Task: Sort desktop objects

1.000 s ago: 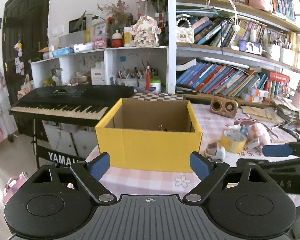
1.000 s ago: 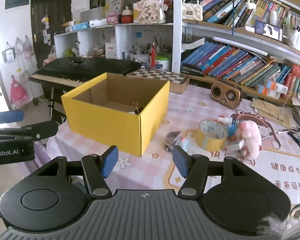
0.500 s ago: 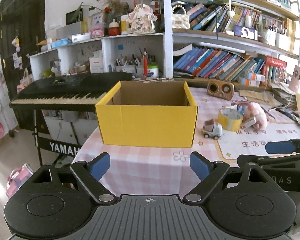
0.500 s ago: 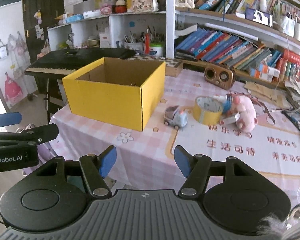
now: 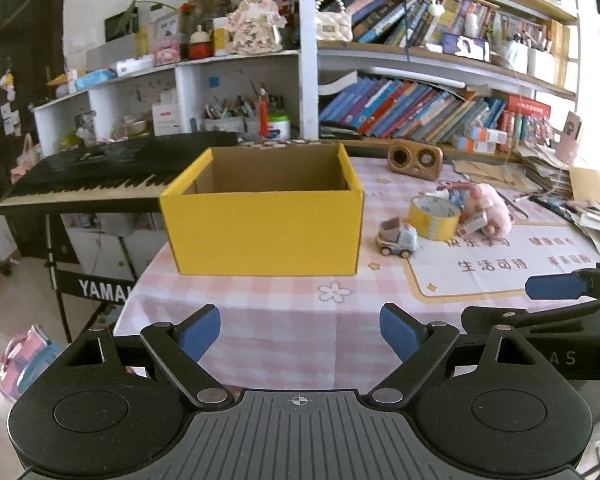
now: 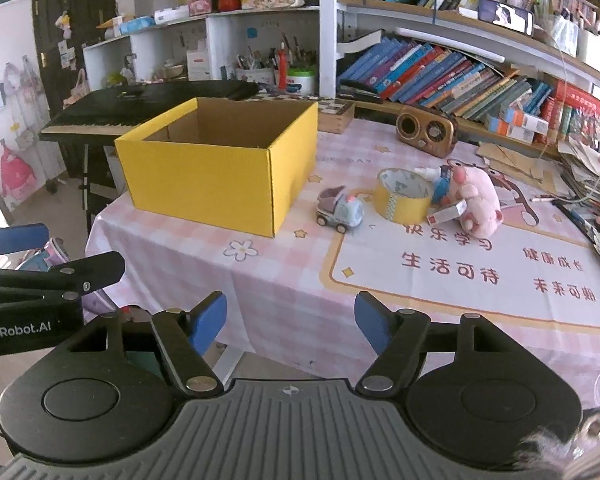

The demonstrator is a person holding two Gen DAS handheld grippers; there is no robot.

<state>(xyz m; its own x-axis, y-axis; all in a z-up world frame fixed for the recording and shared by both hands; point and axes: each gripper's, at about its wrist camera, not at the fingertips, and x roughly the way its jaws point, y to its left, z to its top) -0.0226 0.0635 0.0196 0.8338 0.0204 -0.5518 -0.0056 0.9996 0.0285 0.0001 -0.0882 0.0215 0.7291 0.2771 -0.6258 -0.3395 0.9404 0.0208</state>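
A yellow box point(image 5: 264, 228) stands open-topped near the left edge of the table point(image 5: 284, 320), which wears a pink checked cloth. What lies inside the box cannot be made out. To its right, toward the middle of the table, sits a small toy truck point(image 6: 339, 211), just beside a roll of yellow tape point(image 6: 403, 197). A pink plush point(image 6: 478, 200) lies against the far side of the tape, with a small white and red carton point(image 6: 446, 213) leaning at its front. Nearer the back edge stands a brown speaker point(image 6: 426, 136). The left gripper point(image 5: 300, 330) hovers over the near edge in front of the box, its jaws wide apart with nothing between them. The right gripper point(image 6: 291, 322) hovers over the near edge too, well short of the truck; its jaws are opening and hold nothing. A keyboard point(image 5: 100, 172) stands off the table's left edge, and bookshelves point(image 5: 420, 112) fill the wall behind.
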